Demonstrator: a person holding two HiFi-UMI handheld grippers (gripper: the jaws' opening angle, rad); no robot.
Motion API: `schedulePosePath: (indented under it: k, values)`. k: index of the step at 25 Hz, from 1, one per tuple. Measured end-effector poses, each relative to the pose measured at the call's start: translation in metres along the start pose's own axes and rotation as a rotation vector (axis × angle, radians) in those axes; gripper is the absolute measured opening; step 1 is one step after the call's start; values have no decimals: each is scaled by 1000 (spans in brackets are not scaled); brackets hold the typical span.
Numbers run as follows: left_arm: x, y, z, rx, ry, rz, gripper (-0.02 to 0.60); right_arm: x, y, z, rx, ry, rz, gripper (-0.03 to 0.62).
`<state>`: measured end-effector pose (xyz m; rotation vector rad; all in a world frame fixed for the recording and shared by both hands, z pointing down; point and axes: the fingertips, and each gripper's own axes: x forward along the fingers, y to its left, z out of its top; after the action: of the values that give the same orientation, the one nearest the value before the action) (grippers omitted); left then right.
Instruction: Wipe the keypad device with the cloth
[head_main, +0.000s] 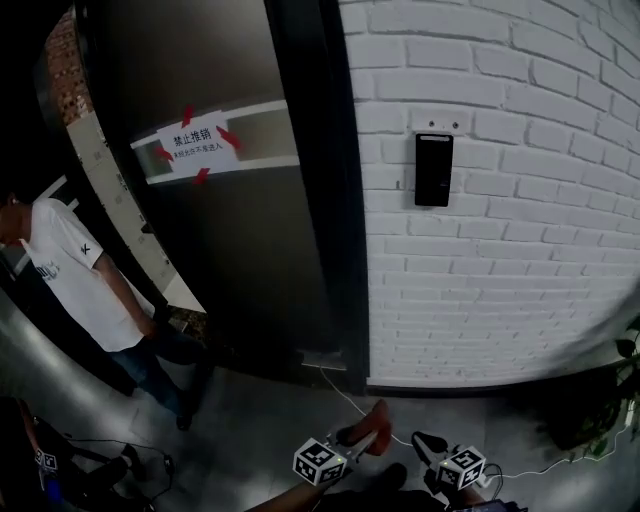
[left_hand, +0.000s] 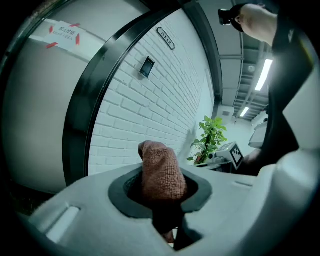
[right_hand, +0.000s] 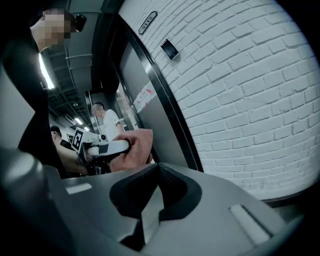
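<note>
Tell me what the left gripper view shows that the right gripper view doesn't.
Only the left gripper view: the brown cloth clamped in the left gripper, and a potted plant.

Only the right gripper view: the right gripper with its jaws together and nothing between them, a bystander in a white shirt, and a hand holding the other gripper.

Both: the white brick wall, the dark keypad device mounted on it, and the door with its taped sign.
</note>
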<state>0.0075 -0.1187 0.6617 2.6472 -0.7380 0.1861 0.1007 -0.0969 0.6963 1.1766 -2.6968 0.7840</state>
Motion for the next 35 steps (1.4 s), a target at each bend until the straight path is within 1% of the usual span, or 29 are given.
schedulePosePath:
  k: [3, 7, 14, 20, 25, 29, 35]
  values:
    - [-25, -15, -28, -14, 38, -13, 77, -11, 22, -9, -16, -8, -23, 2]
    - [-48, -45, -59, -9, 80, -83, 77, -29, 51, -32, -10, -21, -62, 2]
    - [-71, -78, -80, 8, 98, -165, 77, -54, 98, -70, 5, -38, -101, 2]
    - [-79, -104, -97, 5, 114, -218, 78, -70, 120, -81, -3, -68, -104, 2]
    - [-81, -115, -105, 3, 122, -227, 78, -81, 132, -83, -9, -82, -89, 2]
    - [-83, -109, -99, 13, 107, -200, 77, -86, 130, -86, -18, -98, -80, 2]
    - [-77, -116, -95, 14, 89, -171, 77, -92, 128, -68, -72, -120, -62, 2]
